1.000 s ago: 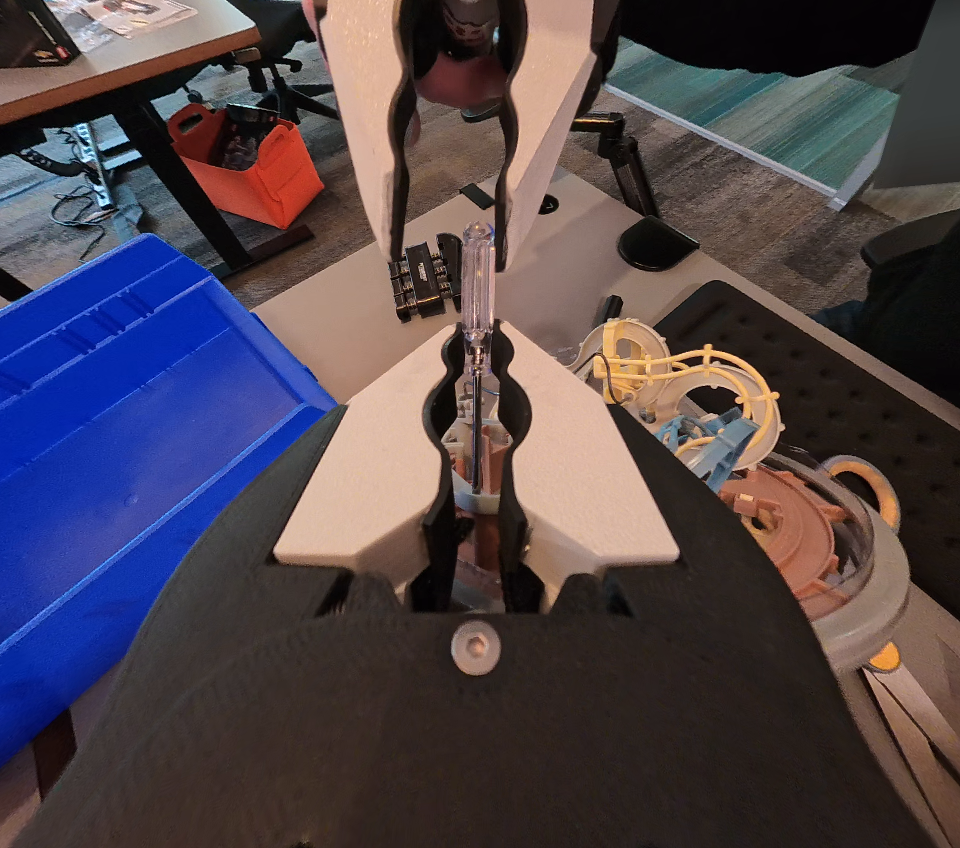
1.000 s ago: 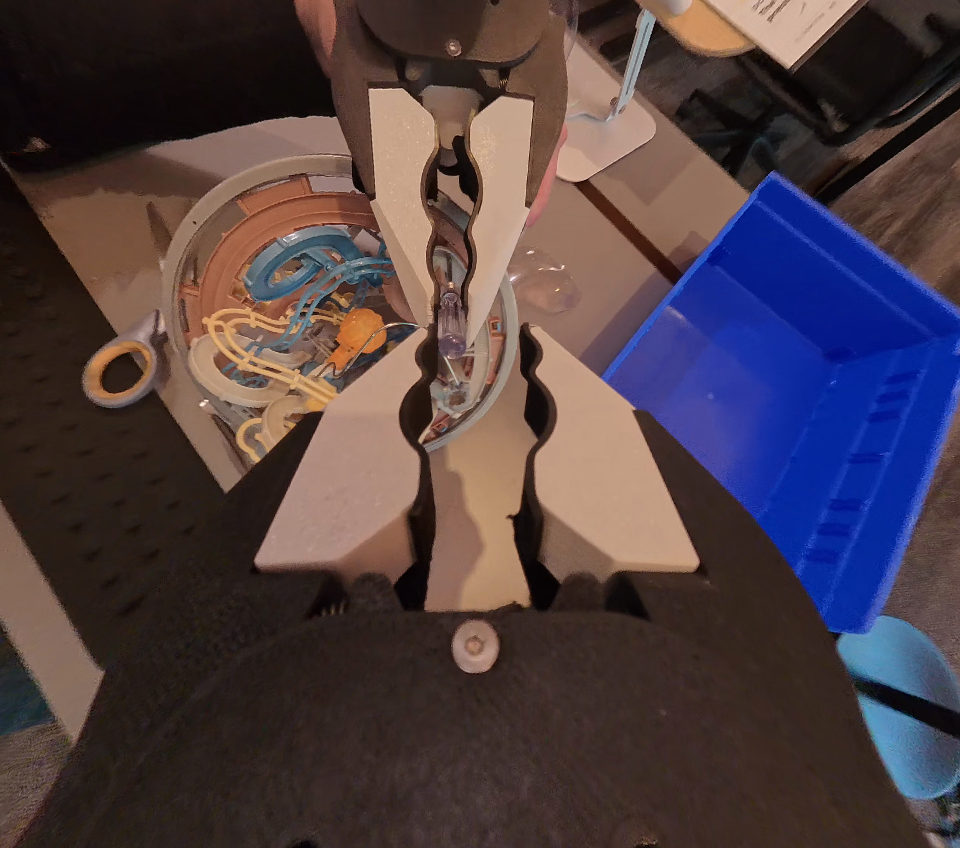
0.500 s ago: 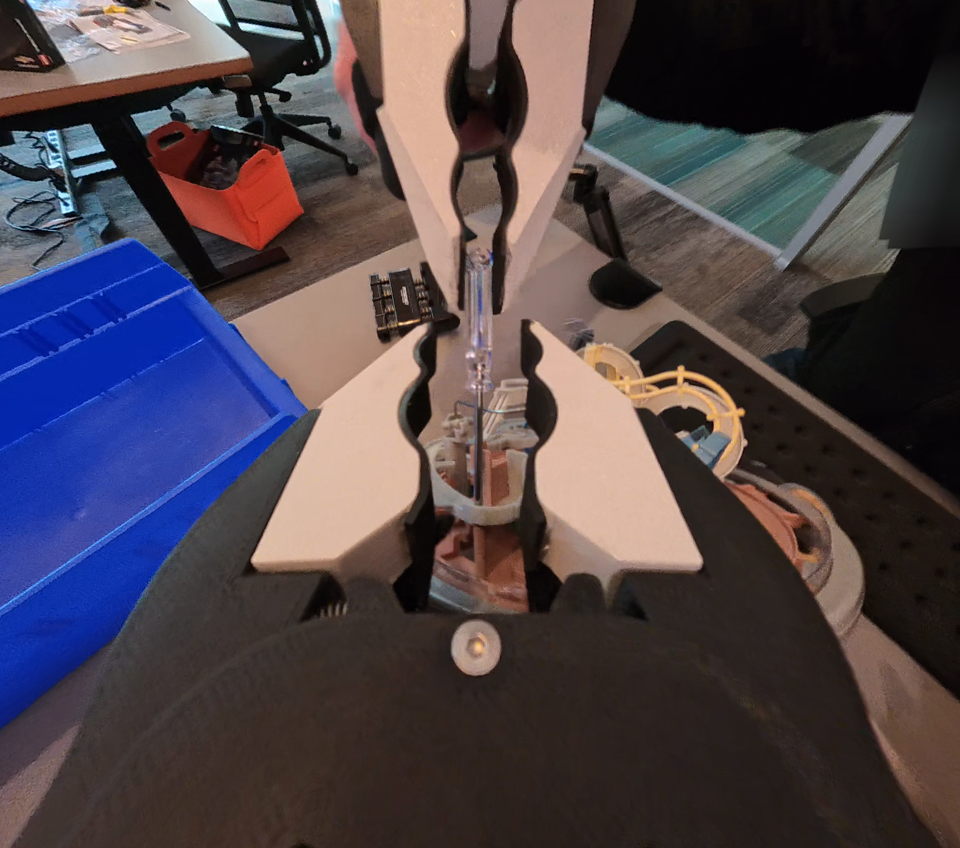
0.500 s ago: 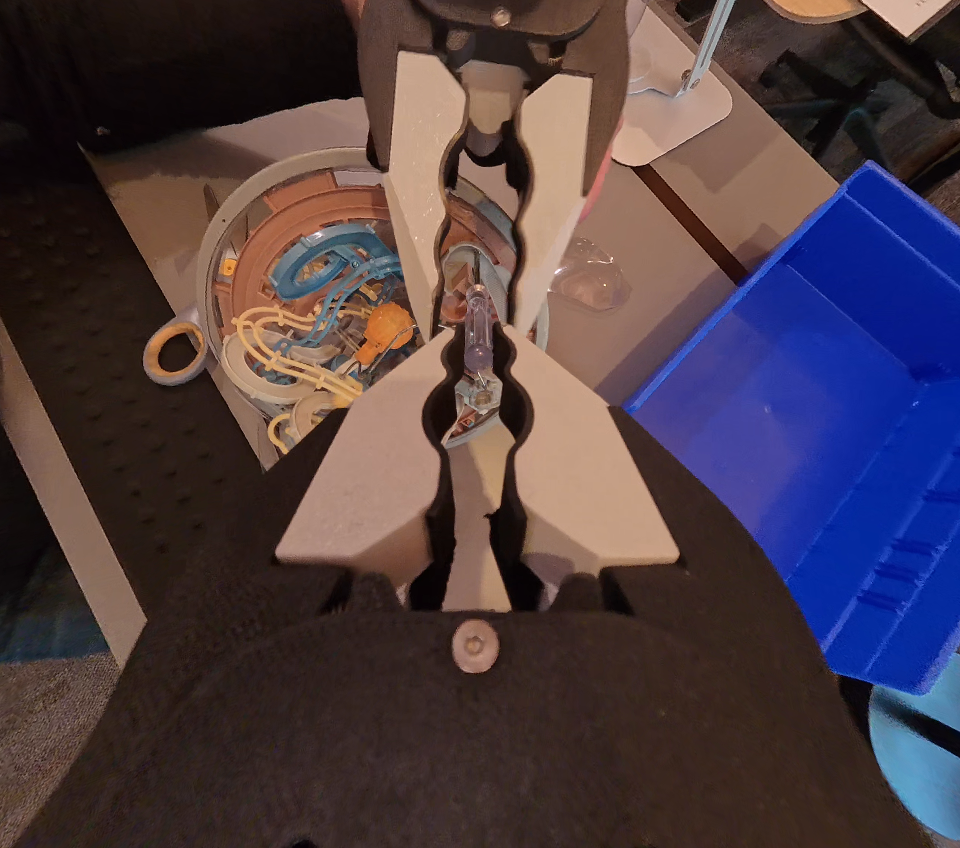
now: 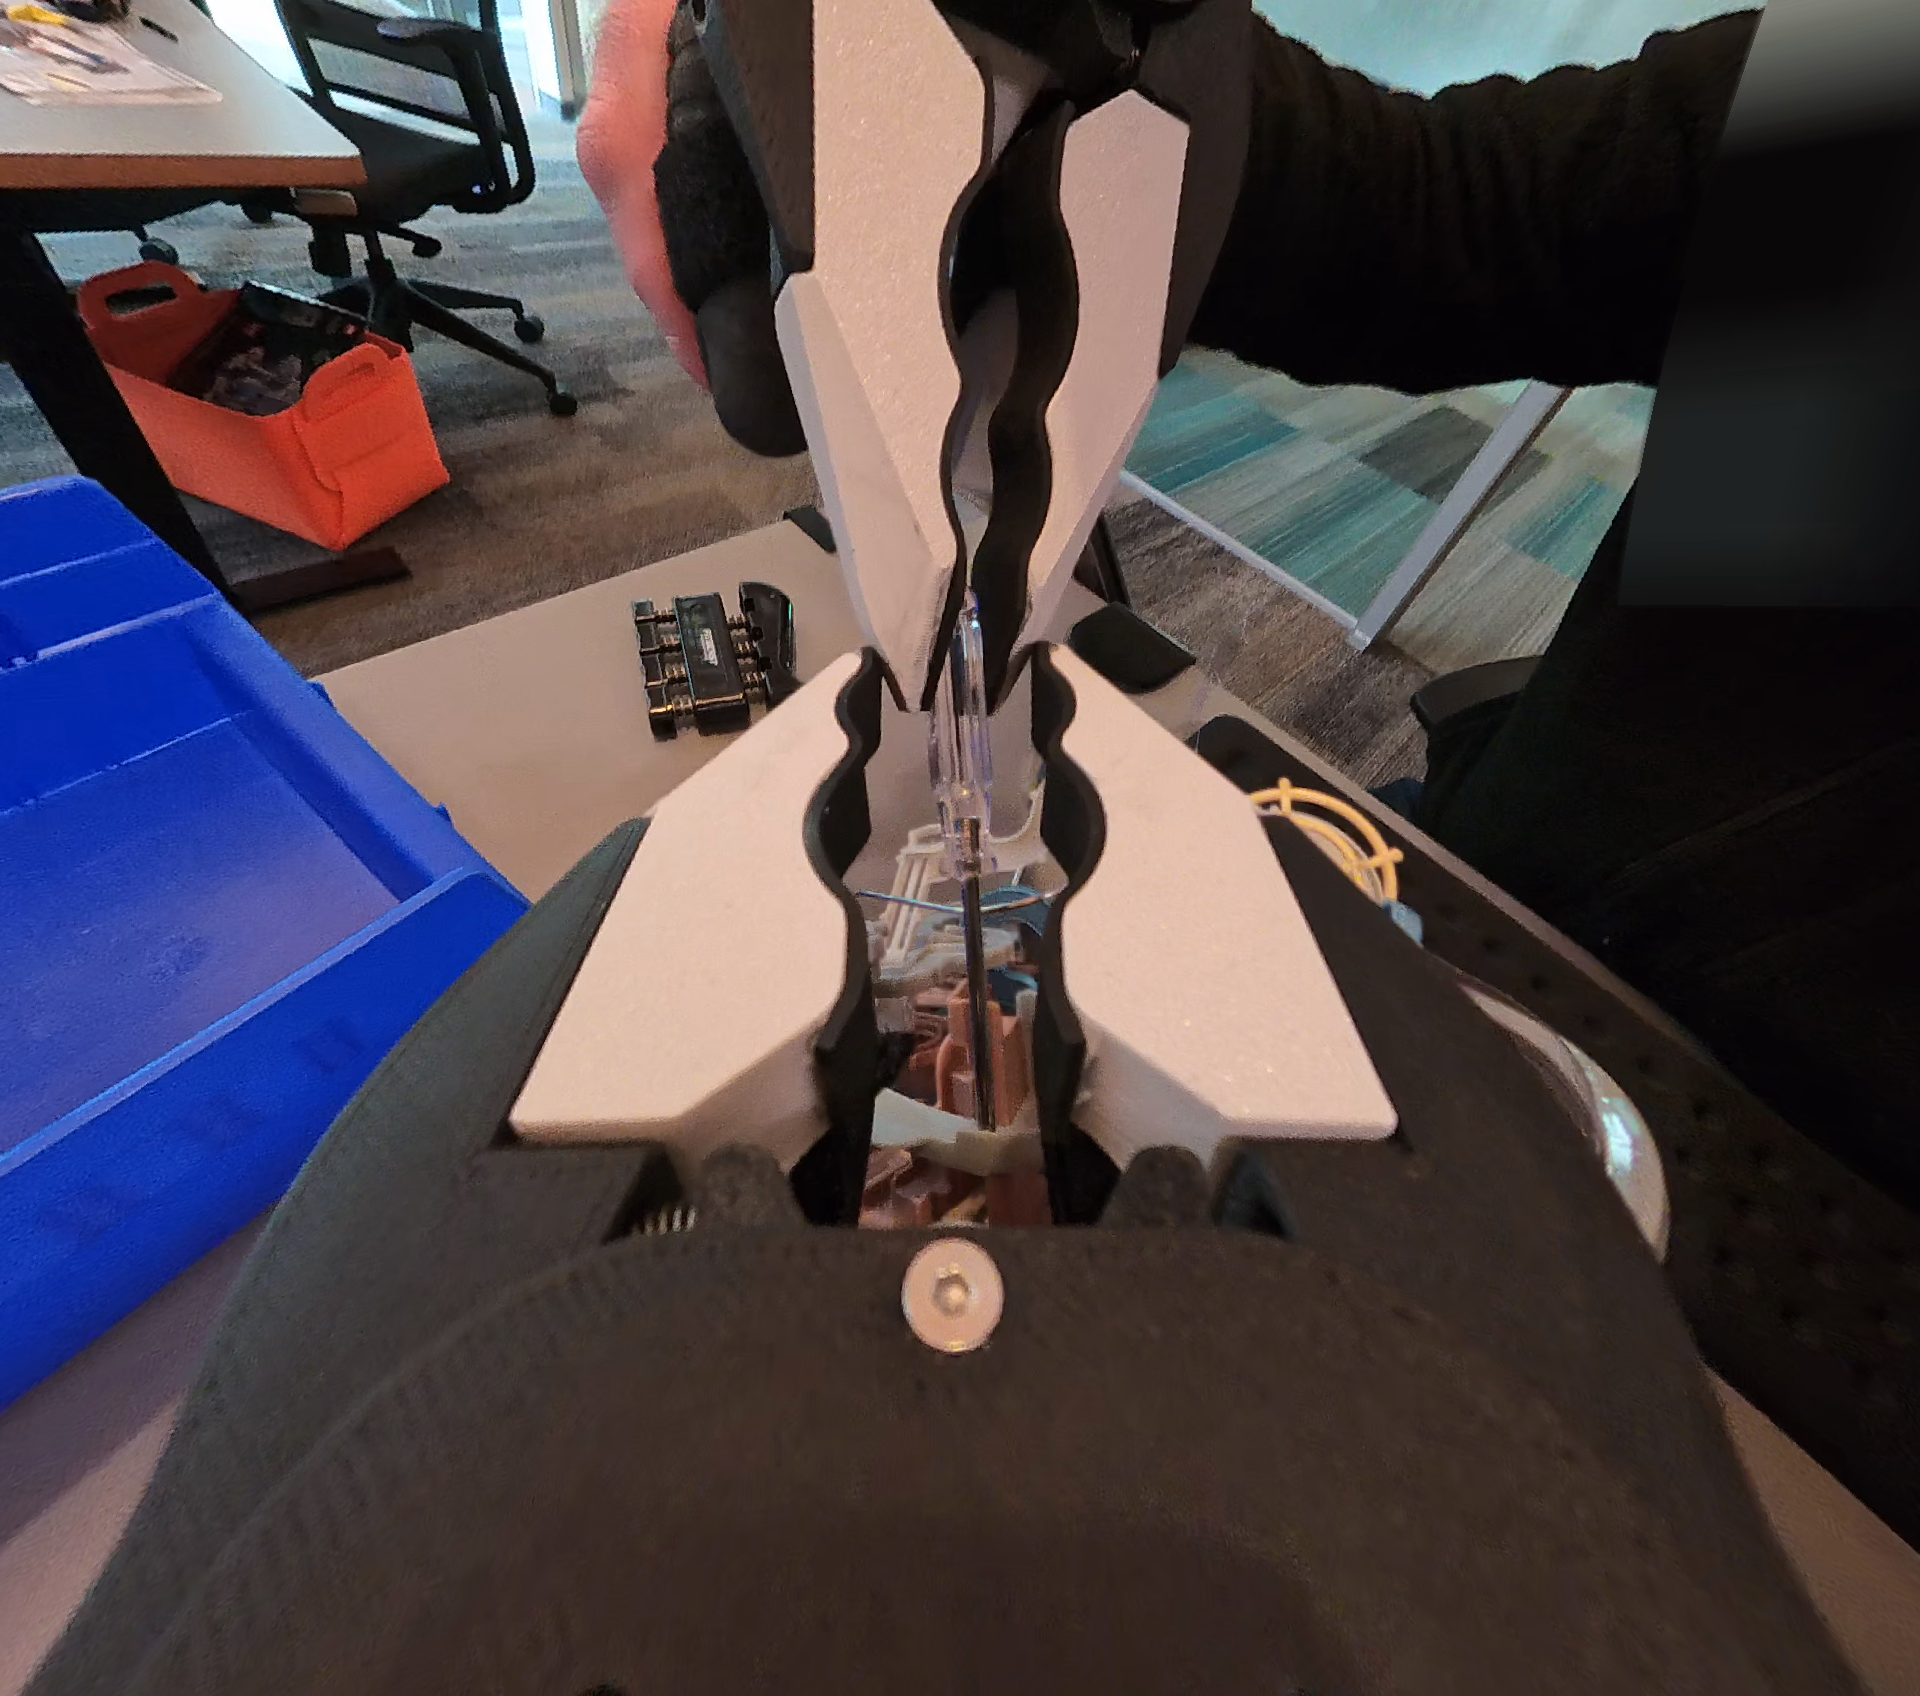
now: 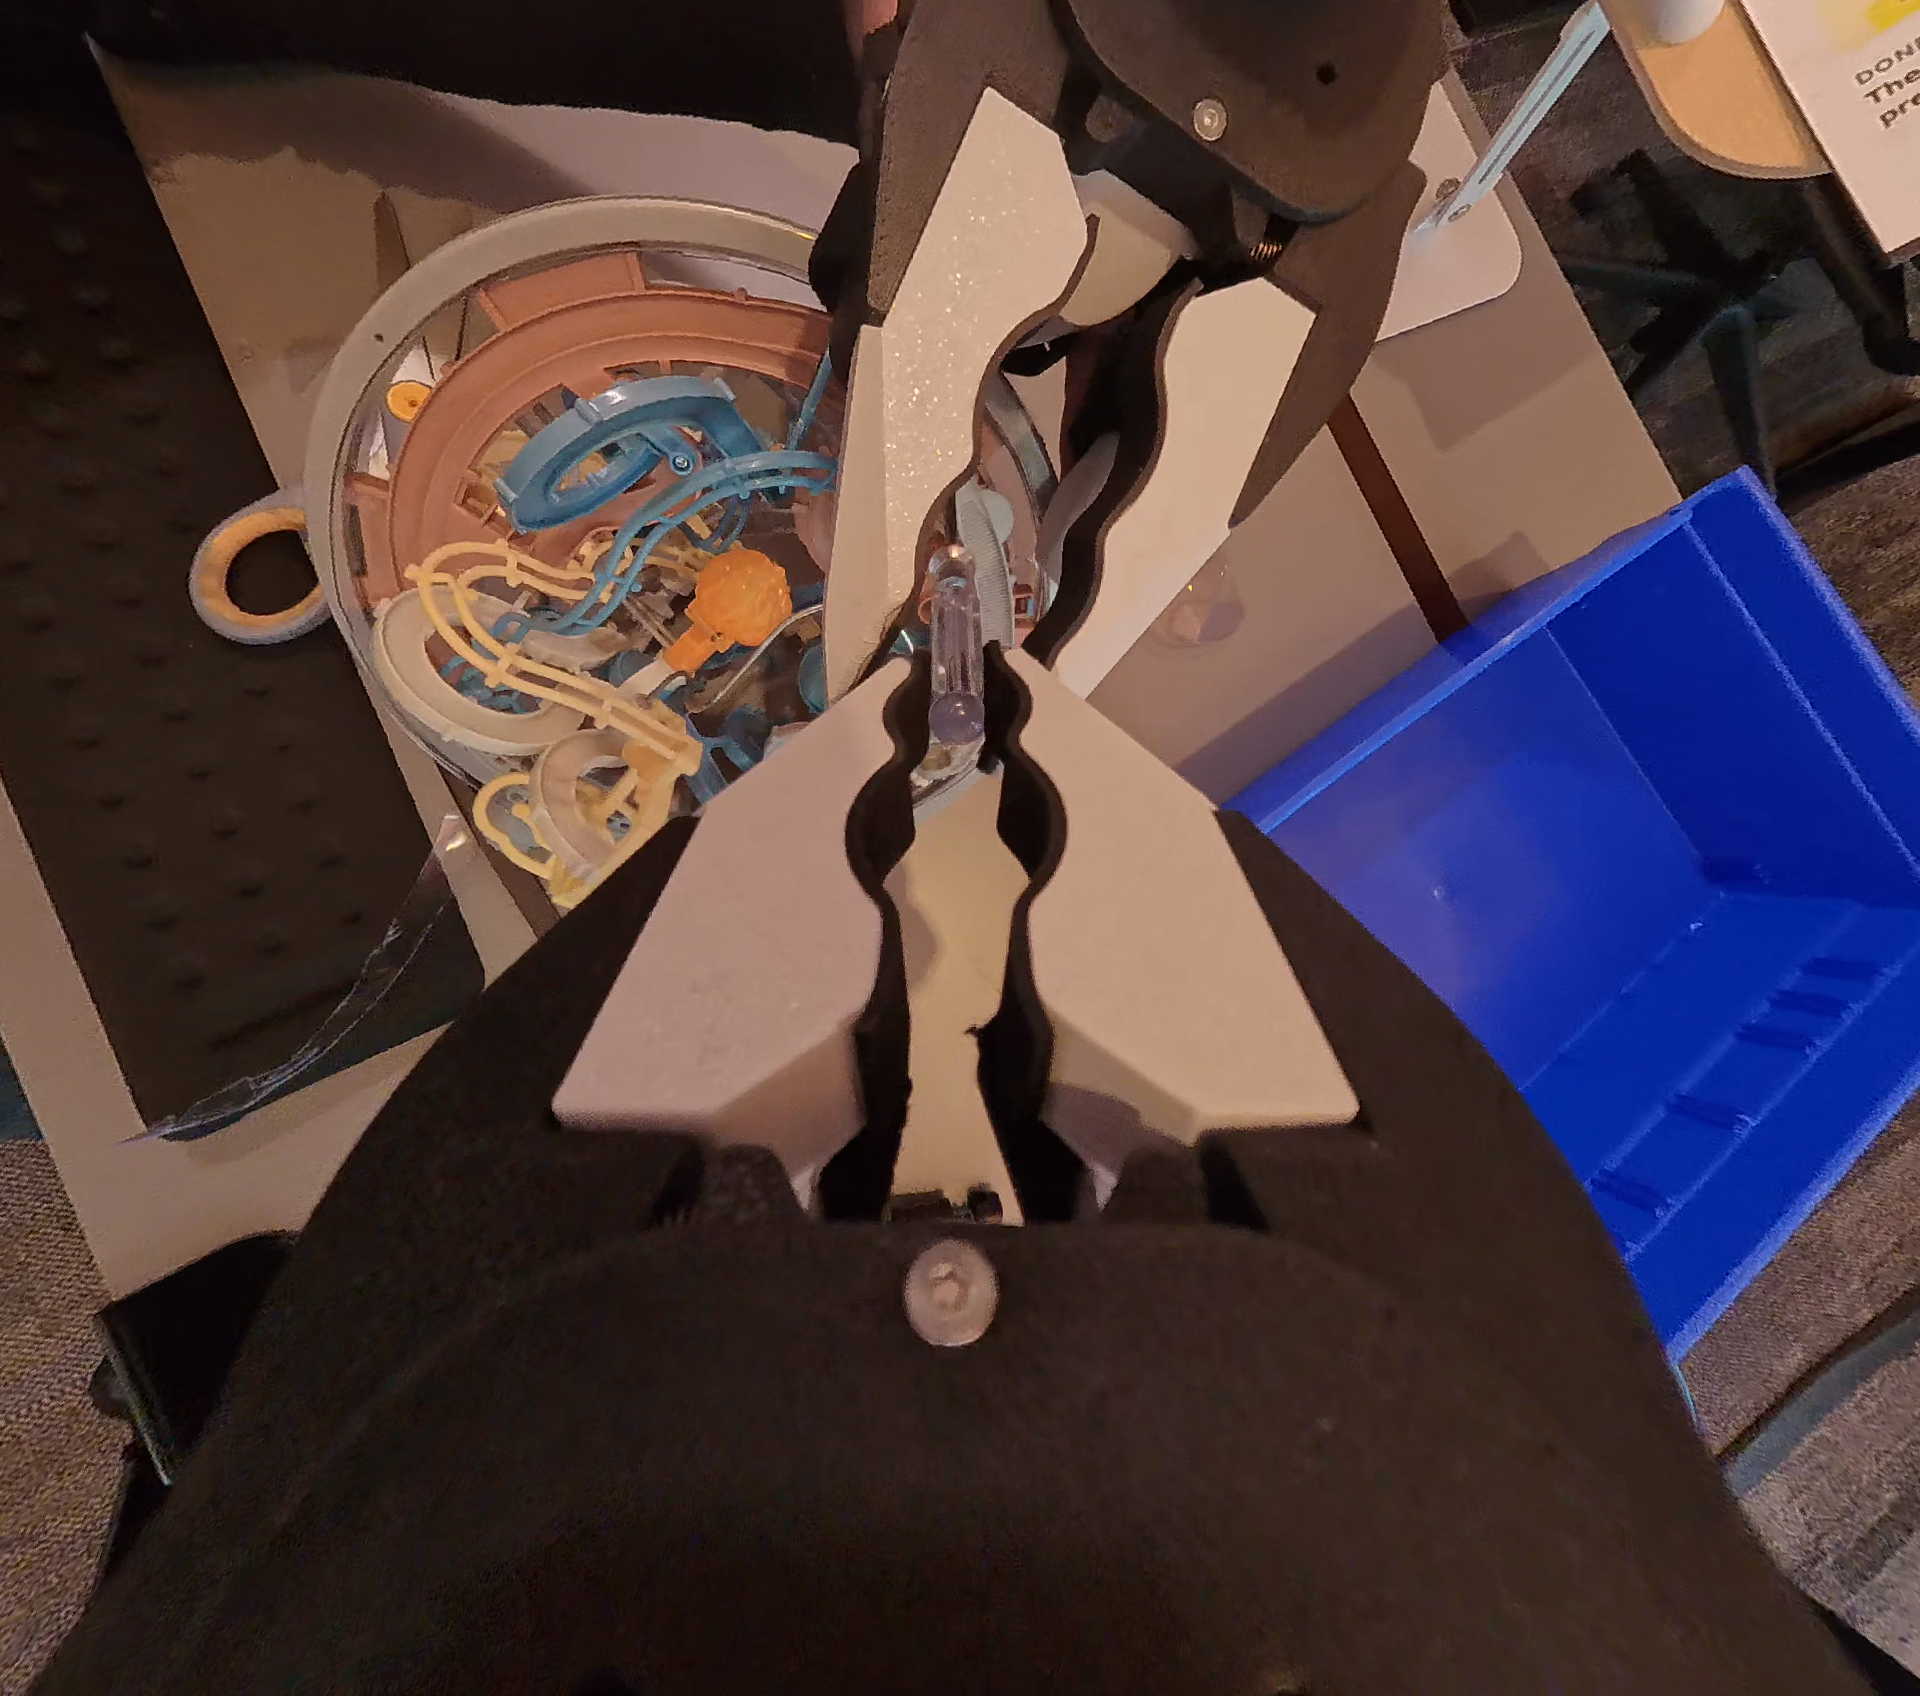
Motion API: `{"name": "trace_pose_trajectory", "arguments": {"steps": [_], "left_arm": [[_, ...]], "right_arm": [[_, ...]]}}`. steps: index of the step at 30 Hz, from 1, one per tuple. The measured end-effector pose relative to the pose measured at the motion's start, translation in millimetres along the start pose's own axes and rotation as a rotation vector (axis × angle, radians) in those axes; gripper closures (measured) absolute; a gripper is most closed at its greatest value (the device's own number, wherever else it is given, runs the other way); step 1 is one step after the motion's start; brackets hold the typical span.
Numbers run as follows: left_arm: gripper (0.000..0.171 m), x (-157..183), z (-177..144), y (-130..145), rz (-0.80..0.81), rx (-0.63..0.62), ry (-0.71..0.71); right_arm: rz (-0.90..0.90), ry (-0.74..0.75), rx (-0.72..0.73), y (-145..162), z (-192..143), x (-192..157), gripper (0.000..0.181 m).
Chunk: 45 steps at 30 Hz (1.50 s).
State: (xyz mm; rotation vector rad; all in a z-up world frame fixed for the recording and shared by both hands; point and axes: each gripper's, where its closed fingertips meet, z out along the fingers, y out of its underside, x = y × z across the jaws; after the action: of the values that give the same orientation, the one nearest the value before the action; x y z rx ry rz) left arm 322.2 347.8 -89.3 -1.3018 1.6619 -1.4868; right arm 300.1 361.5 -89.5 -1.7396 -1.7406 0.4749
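Note:
A small screwdriver with a clear handle (image 5: 961,742) stands upright, its metal shaft reaching down into a round maze toy of brown, blue and yellow tracks (image 6: 582,503). My right gripper (image 6: 954,664) is shut on the top of the handle; in the left wrist view it comes down from above (image 5: 964,688). My left gripper (image 5: 956,664) is open, its jaws on either side of the handle with a gap on both sides. In the right wrist view its white fingers (image 6: 914,399) straddle the screwdriver (image 6: 956,638) from the far side. The shaft's tip is hidden among the toy's parts.
A blue bin (image 5: 208,867) stands beside the toy, also in the right wrist view (image 6: 1662,867). A black dotted mat (image 6: 156,607) lies on the toy's other side. A black hand-grip tool (image 5: 712,659) lies on the table. An orange bag (image 5: 281,420) and chairs stand on the floor. Less than 4 cm separates the two grippers' tips.
My left gripper, shut on the screwdriver a second ago, has opened. My right gripper has come down and shut on the handle's top. Both grippers have tilted.

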Motion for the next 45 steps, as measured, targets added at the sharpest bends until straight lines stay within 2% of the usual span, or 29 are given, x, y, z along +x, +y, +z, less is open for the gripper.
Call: {"name": "trace_pose_trajectory", "arguments": {"steps": [10,13,15,20,23,27,30,32,33,38,40,42,45], "left_arm": [[0.144,8.4,-0.2,-4.0,-0.021,0.105,0.071],[0.126,13.3,-8.4,-20.0,-0.024,0.177,0.078],[0.111,11.8,-16.6,-24.7,-0.032,0.18,0.033],[0.055,19.0,-37.0,5.7,-0.142,0.018,-0.122],[0.031,31.5,-51.2,31.5,-0.261,-0.071,-0.225],[0.035,50.3,-54.1,60.7,-0.376,-0.107,-0.311],[0.061,52.8,-48.6,70.8,-0.482,-0.101,-0.378],[0.099,57.1,-47.3,75.6,-0.524,-0.096,-0.383],[0.107,59.0,-47.5,78.3,-0.528,-0.096,-0.387],[0.111,65.7,-48.6,76.8,-0.487,-0.078,-0.404],[0.124,68.6,-49.6,74.9,-0.44,-0.073,-0.421],[0.125,69.6,-53.0,77.8,-0.32,-0.118,-0.482],[0.127,75.1,-58.7,77.3,-0.3,-0.135,-0.536]], "right_arm": [[-0.045,-0.022,-0.032,-5.8,-0.9,-5.2,0.173],[-0.049,-0.013,-0.028,-6.5,-3.8,-9.2,0.173],[-0.03,-0.009,-0.009,-5.8,-5.0,-11.1,0.173],[0.018,-0.001,0.04,-1.4,-5.5,-16.5,0.173],[0.044,0.011,0.061,-0.6,-5.7,-17.7,0.173],[0.058,0.014,0.084,-2.0,-7.6,-21.2,0.173],[0.069,0.022,0.084,-1.8,-8.6,-24.6,0.173],[0.072,0.031,0.087,-3.0,-10.3,-28.2,0.173],[0.076,0.036,0.092,-4.0,-11.7,-30.2,0.173],[0.11,0.074,0.105,-3.7,-18.8,-36.4,0.173],[0.124,0.087,0.131,-6.2,-22.5,-39.2,0.173],[0.144,0.11,0.156,-9.5,-27.7,-41.2,0.173],[0.157,0.151,0.197,-15.6,-36.7,-46.7,0.173]]}}
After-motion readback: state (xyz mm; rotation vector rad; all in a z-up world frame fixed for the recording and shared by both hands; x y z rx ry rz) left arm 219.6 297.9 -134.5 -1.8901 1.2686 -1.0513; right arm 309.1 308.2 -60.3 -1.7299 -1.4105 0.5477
